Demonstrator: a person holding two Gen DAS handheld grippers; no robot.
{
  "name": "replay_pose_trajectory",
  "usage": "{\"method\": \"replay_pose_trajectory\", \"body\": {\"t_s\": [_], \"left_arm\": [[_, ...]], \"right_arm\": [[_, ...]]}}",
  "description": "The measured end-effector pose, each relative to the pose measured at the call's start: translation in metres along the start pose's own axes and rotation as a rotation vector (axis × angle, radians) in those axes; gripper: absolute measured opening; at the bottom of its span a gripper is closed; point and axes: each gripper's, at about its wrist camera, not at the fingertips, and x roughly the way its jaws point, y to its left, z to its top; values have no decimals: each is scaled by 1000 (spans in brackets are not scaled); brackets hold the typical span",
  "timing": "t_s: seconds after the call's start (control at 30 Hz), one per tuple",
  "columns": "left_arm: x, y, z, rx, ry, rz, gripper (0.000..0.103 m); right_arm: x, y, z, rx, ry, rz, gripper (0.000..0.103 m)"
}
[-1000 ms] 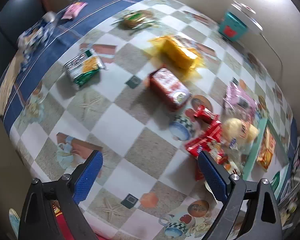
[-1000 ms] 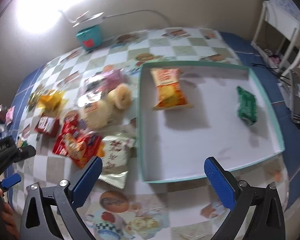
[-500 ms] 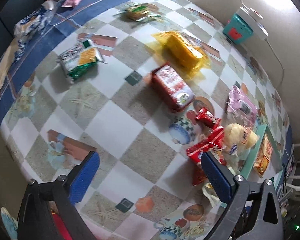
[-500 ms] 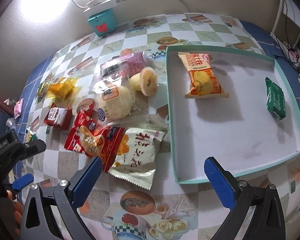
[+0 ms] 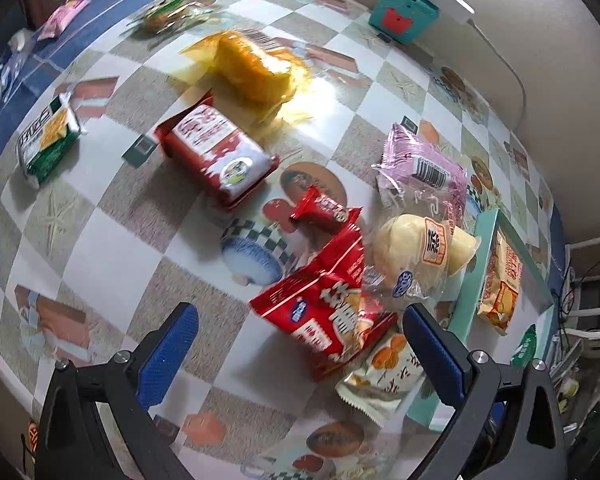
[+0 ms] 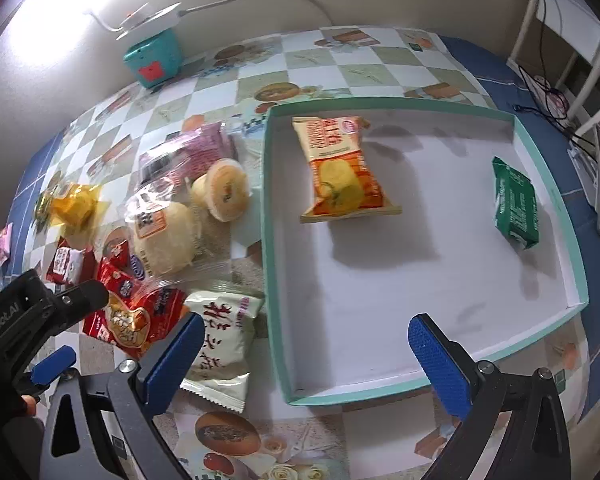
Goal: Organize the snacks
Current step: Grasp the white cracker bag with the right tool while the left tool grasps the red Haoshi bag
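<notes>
Two snacks are already in the teal tray [image 6: 548,168], an orange chip bag [image 6: 346,172] near its far left corner and a green packet [image 6: 514,204] by the right wall, so the sorting looks under way with plenty left outside. The left hand-held gripper [image 5: 300,344] hangs over the pile with nothing in it; its jaws have just been opening and now stand wide, with the big red snack bag [image 5: 328,312] lying between them on the cloth, untouched. That bag looks like the pick in hand. The right hand-held gripper [image 6: 304,356] is spread wide too and empty, poised above the tray's near left corner, the cream packet [image 6: 220,340] just by its left finger. The next move probably calls for dropping the left jaws squarely around the red bag, which overlaps the cream packet, so care is needed not to drag both along. Other snacks wait on the tabletop [image 5: 112,256]: a bun in clear wrap [image 5: 416,252], a pink packet [image 5: 420,172], a red-and-white pack [image 5: 216,148], a yellow one [image 5: 252,68]. The surface is a glossy checked cloth with a blue border; a teal box [image 6: 154,58] sits by the plain wall under a bright lamp glare, and white furniture and cables stand off to the right.
</notes>
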Motion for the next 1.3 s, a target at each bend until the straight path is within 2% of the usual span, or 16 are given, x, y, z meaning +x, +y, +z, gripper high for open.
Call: {"method": "replay_pose_trajectory", "body": {"t_s": [0.1, 0.23, 0.43, 0.63, 0.73, 1.0, 1.07, 1.13, 1.2, 1.3], "left_arm": [[11, -10, 1, 20, -8, 27, 102], [25, -10, 4, 5, 8, 19, 102], [28, -10, 2, 13, -11, 57, 101], [37, -20, 2, 57, 18, 76, 101], [40, -24, -1, 80, 23, 97, 96], [40, -2, 8, -18, 34, 104, 95], [41, 3, 8, -31, 57, 129, 95], [40, 4, 7, -41, 68, 123, 91], [39, 0, 5, -27, 78, 113, 81], [41, -5, 1, 11, 103, 126, 77]], "right_arm": [[-1, -4, 1, 14, -1, 1, 103], [-1, -6, 1, 22, 1, -5, 103], [-1, -5, 1, 20, 6, -6, 103], [-1, -7, 1, 26, 8, -7, 103], [-1, -7, 1, 25, 11, -7, 103], [-1, -7, 0, 18, 11, -7, 103], [-1, -6, 0, 15, 11, -9, 103], [-1, -4, 0, 8, 11, -7, 103], [0, -2, -1, 1, 11, -6, 103], [0, -1, -1, -5, 11, -5, 103]]}}
